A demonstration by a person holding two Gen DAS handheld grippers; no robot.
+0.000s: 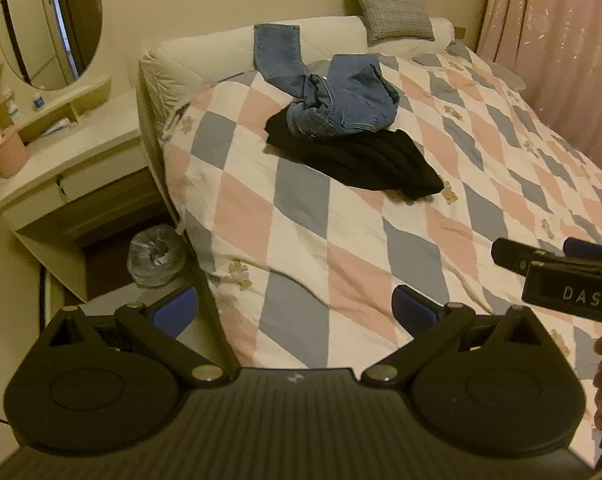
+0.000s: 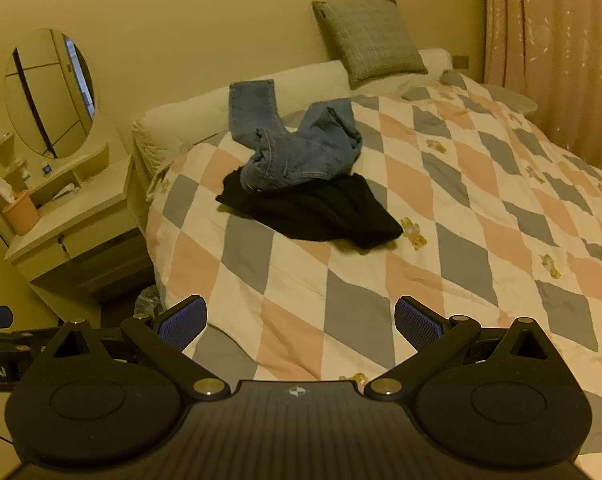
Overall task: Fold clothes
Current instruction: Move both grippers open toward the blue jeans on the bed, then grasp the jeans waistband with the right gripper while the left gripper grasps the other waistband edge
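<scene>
Two garments lie on the bed (image 2: 481,208): one pair of blue jeans (image 2: 297,152) crumpled on top of one black garment (image 2: 321,212), both toward the head end, left of the bed's middle. One grey cushion (image 2: 367,40) leans against the wall behind them. The checked quilt is bare between the pile and the foot edge, with wide room to the right as far as the pink curtain (image 2: 561,48). The left tongs (image 1: 295,308) and right tongs (image 2: 301,322) both gape wide, holding nothing, near the foot edge. A dressing table (image 1: 61,152) with one oval mirror (image 1: 49,20) stands to the bed's left.
</scene>
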